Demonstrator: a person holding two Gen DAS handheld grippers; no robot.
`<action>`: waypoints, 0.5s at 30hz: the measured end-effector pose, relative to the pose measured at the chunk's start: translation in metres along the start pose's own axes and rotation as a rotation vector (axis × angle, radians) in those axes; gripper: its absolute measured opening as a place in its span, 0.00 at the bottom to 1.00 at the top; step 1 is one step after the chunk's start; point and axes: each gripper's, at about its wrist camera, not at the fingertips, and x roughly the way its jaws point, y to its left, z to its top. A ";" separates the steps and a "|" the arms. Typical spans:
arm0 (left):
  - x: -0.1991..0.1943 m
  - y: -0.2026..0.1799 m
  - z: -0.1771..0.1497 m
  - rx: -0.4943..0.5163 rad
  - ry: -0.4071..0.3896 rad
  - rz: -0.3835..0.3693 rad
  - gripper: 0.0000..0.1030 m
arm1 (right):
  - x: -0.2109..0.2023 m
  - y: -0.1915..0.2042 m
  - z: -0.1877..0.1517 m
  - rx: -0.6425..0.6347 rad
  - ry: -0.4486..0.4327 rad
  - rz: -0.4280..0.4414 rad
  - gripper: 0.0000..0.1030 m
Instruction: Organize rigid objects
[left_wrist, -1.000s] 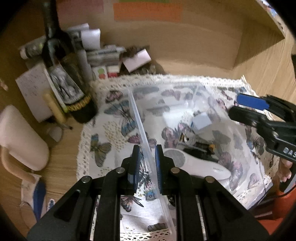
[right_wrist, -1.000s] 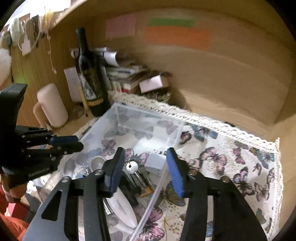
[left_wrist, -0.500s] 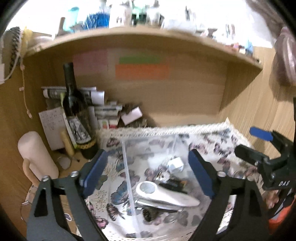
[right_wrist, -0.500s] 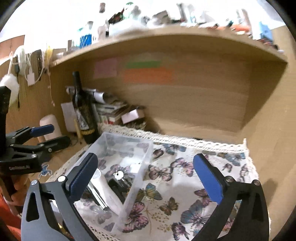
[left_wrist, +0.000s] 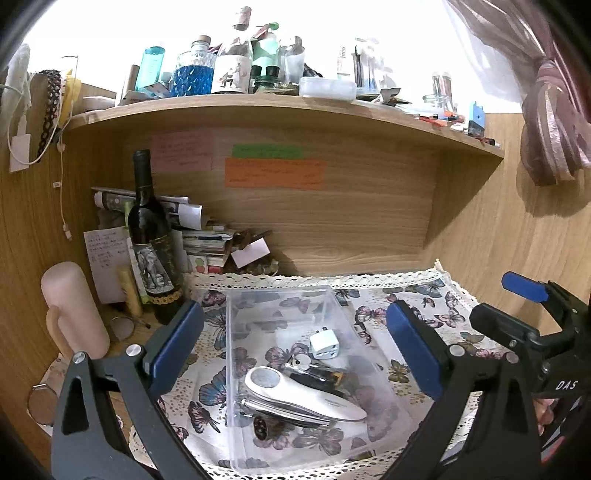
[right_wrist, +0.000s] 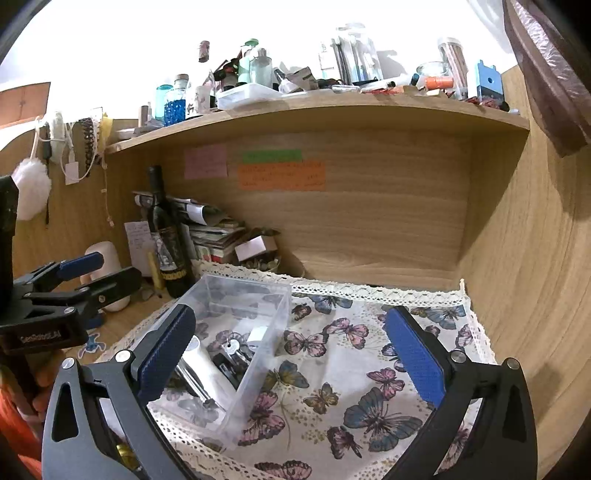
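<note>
A clear plastic box (left_wrist: 236, 373) (right_wrist: 275, 325) sits on the butterfly cloth (left_wrist: 436, 317) (right_wrist: 354, 350). Inside it lie a white oval device (left_wrist: 299, 393), a white plug adapter (left_wrist: 324, 345), a key (left_wrist: 301, 361), a metal tool (left_wrist: 284, 408) and a dark small item (left_wrist: 261, 426). My left gripper (left_wrist: 295, 347) is open and empty, pulled back above the box. My right gripper (right_wrist: 291, 354) is open and empty, back from the box's right side. Each gripper shows in the other's view: the right one (left_wrist: 524, 295), the left one (right_wrist: 96, 269).
A dark wine bottle (left_wrist: 151, 240) (right_wrist: 166, 240) stands left of the box, next to stacked papers (left_wrist: 207, 243). A pale pink cylinder (left_wrist: 72, 306) stands at far left. A cluttered shelf (left_wrist: 280, 107) hangs overhead. The wooden back wall (right_wrist: 369, 221) and side wall (right_wrist: 524, 258) enclose the nook.
Both grippers opened and drew back and up from the box. The left one let go of the box's wall.
</note>
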 end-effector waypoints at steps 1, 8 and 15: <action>-0.001 -0.001 0.000 0.000 -0.003 0.001 0.98 | -0.001 0.000 0.000 -0.001 -0.002 -0.001 1.00; -0.007 -0.003 0.001 -0.004 -0.018 -0.010 0.98 | -0.006 0.002 0.000 -0.014 -0.013 0.000 1.00; -0.007 -0.003 0.000 -0.004 -0.020 -0.018 0.98 | -0.006 0.006 0.000 -0.021 -0.020 -0.005 1.00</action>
